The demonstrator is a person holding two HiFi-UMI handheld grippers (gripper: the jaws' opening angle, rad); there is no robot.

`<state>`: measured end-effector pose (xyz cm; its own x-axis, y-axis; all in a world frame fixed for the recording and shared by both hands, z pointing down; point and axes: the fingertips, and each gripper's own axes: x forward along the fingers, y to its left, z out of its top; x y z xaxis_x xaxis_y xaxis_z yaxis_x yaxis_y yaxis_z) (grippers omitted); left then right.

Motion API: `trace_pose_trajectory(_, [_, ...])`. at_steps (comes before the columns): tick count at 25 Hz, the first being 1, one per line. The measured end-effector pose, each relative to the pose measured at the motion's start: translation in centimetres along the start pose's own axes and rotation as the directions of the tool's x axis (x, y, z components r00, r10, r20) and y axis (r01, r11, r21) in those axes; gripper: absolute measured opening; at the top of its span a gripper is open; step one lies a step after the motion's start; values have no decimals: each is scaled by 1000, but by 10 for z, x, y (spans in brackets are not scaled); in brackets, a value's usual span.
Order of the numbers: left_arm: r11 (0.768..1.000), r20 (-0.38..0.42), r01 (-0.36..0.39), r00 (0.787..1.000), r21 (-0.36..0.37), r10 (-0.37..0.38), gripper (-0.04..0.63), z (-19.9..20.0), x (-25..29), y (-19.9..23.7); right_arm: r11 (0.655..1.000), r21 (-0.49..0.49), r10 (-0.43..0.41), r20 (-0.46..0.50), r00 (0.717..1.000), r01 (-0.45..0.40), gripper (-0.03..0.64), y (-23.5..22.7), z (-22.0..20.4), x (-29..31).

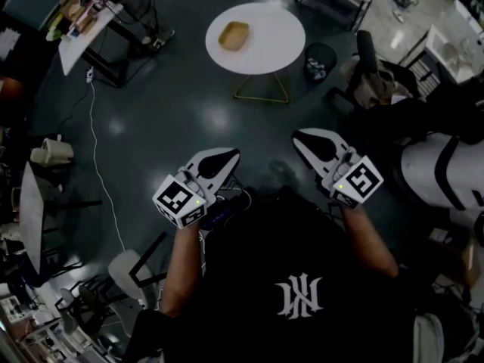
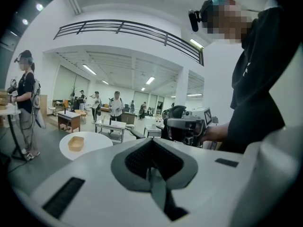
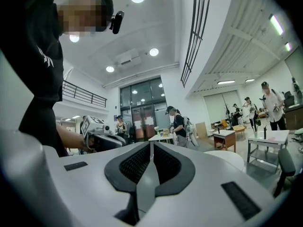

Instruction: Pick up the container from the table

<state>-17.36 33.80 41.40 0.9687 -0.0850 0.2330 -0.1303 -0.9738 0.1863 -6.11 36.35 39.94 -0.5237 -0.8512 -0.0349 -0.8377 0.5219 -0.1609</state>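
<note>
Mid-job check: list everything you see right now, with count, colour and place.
round table: one, white, ahead across the dark floor
container: one, tan, on the table's left part
round bin: one, black, on the floor right of the table
bystander: one, dark top, standing left of the table; more far behind
left gripper: one, white, shut, empty, short of the table
right gripper: one, white, shut, empty, beside the left

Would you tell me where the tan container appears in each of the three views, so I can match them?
Head view: top centre, the container lies on the round white table.
Left gripper view: lower left, the container on that same table.
Right gripper view: not visible; what looks like the table's edge shows at right.
Shared landmark: the round white table.
</note>
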Motion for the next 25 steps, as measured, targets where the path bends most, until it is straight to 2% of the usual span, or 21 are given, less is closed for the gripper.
trace_pose_trajectory(10, [1000, -14, -26, 1000, -15, 26, 3, -1, 3, -4, 1000, 30, -4, 6, 1000, 4, 48, -9, -6, -19])
trace_pose_trajectory(16, [1000, -13, -11, 1000, -20, 11, 3, -2, 10, 6, 998, 63, -28, 17, 999, 27, 48, -13, -9, -21])
trace_pose_trajectory(25, [998, -14, 15, 1000, -66, -16, 3, -6, 43, 42, 995, 72, -65, -34, 997, 67, 48, -58, -21, -11])
